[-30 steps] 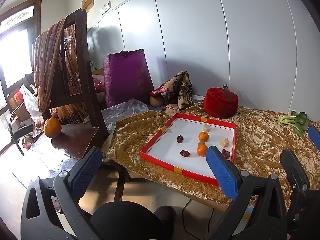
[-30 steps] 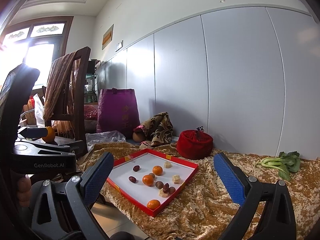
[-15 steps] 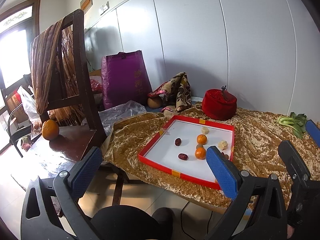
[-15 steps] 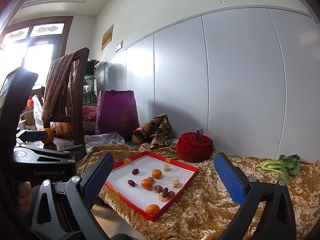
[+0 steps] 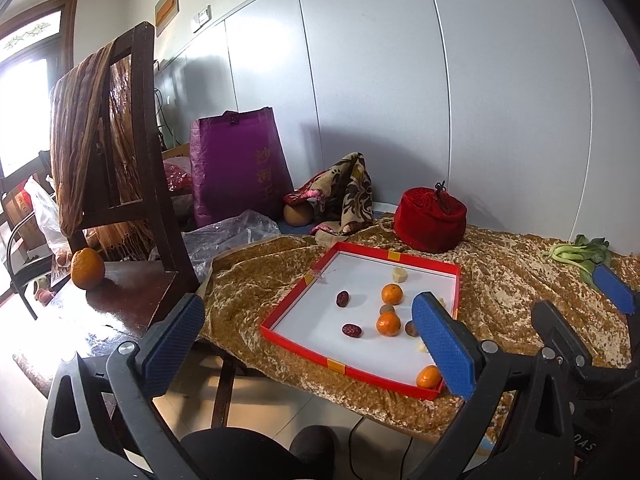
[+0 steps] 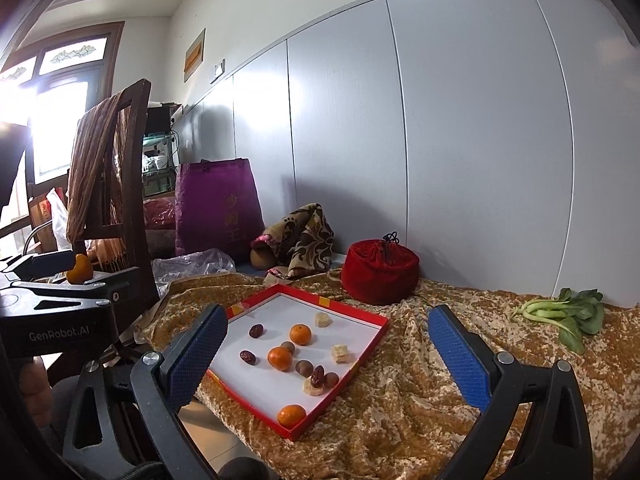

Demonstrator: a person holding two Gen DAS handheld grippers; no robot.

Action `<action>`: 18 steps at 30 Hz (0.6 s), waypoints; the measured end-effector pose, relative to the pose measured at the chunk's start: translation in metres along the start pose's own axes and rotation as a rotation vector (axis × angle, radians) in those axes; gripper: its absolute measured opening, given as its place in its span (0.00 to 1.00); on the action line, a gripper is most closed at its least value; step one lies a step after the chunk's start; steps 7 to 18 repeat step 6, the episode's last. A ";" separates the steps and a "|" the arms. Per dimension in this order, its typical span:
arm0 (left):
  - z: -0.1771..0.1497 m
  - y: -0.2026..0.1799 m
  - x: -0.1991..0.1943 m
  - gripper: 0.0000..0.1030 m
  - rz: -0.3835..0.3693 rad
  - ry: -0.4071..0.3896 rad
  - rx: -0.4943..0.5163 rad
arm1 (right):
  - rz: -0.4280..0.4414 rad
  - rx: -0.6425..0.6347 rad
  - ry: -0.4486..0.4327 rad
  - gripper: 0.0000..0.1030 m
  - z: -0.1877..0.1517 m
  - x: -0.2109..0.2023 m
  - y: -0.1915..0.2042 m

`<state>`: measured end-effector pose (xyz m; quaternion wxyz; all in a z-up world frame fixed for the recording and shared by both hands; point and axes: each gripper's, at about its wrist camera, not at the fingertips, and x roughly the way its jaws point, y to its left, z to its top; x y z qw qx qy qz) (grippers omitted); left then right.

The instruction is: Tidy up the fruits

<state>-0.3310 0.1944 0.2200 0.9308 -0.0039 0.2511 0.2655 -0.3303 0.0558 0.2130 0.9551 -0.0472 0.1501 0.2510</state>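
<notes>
Where the gold patterned cloth drapes over the table edge, a shallow red-rimmed tray with a white floor sits at an angle, one corner near the front drop. Inside it: three small oranges, the last tucked into the nearest corner against the rim. Two dark red dates lie apart on the left part of the floor; a third date leans in a cluster with two brown round fruits and a pale chunk. Two more pale cream pieces sit toward the far and right sides; what they are is hard to tell, possibly cut fruit or candy. Orange skins look glossy and whole.

Outside the tray, a larger orange stands alone on the dark wooden chair seat, well apart from the table.

Behind the tray: a red velvet drawstring pouch, cinched at the top, contents hidden. A purple shopping bag stands upright by the wall, beside a crumpled floral cloth. A bunch of green leafy vegetable lies on the cloth to the right.

Left gripper: blue-padded jaws spread wide, nothing between them, held short of the table. Right gripper: likewise spread wide and holding nothing.
</notes>
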 end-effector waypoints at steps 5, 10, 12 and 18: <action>0.014 -0.031 0.009 1.00 -0.053 -0.010 0.044 | -0.014 -0.021 0.001 0.98 0.009 -0.001 -0.014; 0.019 -0.040 0.011 1.00 -0.068 -0.016 0.052 | -0.022 -0.022 0.008 0.98 0.012 0.000 -0.020; 0.019 -0.040 0.011 1.00 -0.068 -0.016 0.052 | -0.022 -0.022 0.008 0.98 0.012 0.000 -0.020; 0.019 -0.040 0.011 1.00 -0.068 -0.016 0.052 | -0.022 -0.022 0.008 0.98 0.012 0.000 -0.020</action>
